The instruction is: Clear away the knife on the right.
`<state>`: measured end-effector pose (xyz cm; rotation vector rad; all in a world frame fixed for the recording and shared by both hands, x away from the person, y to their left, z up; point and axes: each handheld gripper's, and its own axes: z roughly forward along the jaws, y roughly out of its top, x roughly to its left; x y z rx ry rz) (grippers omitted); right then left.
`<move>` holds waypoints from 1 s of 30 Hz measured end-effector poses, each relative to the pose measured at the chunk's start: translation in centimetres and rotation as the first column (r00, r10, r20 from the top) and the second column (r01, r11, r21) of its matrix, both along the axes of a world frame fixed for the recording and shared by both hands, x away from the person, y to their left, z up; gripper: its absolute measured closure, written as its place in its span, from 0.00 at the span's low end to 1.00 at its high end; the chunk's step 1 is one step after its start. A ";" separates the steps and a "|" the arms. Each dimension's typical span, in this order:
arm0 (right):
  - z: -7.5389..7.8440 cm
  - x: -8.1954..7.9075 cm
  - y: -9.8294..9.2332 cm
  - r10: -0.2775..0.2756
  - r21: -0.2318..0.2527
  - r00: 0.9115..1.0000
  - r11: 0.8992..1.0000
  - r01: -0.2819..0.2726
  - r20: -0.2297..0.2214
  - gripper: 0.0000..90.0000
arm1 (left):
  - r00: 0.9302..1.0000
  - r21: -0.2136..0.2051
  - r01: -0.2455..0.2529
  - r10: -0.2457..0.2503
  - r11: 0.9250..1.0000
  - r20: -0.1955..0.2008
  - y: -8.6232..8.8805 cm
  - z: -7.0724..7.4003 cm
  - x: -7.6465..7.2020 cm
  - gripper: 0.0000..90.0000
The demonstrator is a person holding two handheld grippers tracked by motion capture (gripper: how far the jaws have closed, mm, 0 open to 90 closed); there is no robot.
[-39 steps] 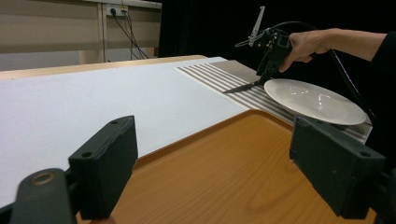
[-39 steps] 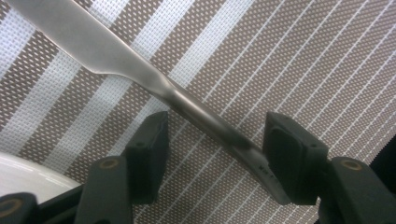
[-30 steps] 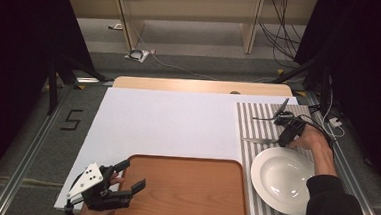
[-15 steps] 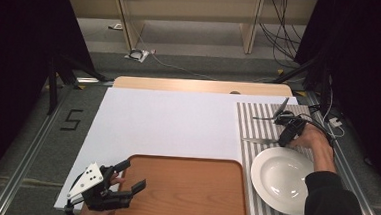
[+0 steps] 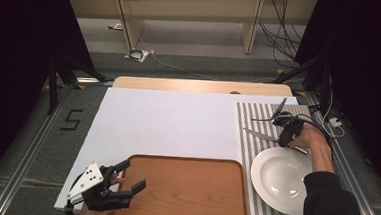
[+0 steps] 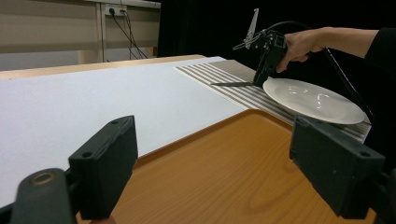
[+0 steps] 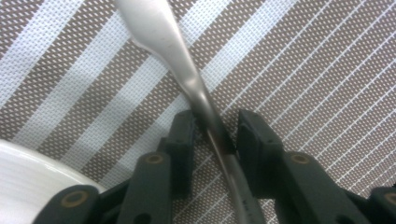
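The knife [image 7: 159, 32] lay flat on the striped placemat [image 5: 258, 111], just off the far rim of the white plate [image 5: 259, 177], with its blade pointing towards the mat's left edge. The right gripper [image 7: 212, 121] stood over the narrow neck of the knife. Its jaws had just been closing with the knife between them, and the pads looked pressed against both sides of it.

The knife was probably stiff, light and smooth metal, so it was likely to slip or swing in the grip. The neck was thin and sat low on the woven mat, which left the pads little to bite on. A hold nearer the thicker handle would likely have balanced it better than one by the blade. The plate was close, and a swinging tip could have knocked it.

The left gripper [image 5: 133, 175] hovered at the near left corner of the wooden tray [image 5: 188, 197], its jaws wide apart with nothing between them.
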<state>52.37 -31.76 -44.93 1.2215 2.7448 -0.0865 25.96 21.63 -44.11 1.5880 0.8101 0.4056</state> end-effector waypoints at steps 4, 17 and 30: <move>0.0 -0.1 0.1 0.021 0.002 1.000 1.000 -0.021 -0.007 0.81 | 1.000 -0.001 -0.001 0.001 1.000 -0.001 0.0 0.0 0.0 0.17; 0.0 -0.7 0.7 0.085 -0.015 0.996 0.996 -0.085 0.028 0.89 | 1.000 0.001 -0.003 0.003 1.000 -0.002 0.1 0.0 0.1 0.17; 4.9 -2.4 0.9 0.104 0.067 0.936 0.989 -0.134 0.336 0.90 | 1.000 0.001 -0.006 0.006 1.000 -0.001 0.0 0.0 0.1 0.17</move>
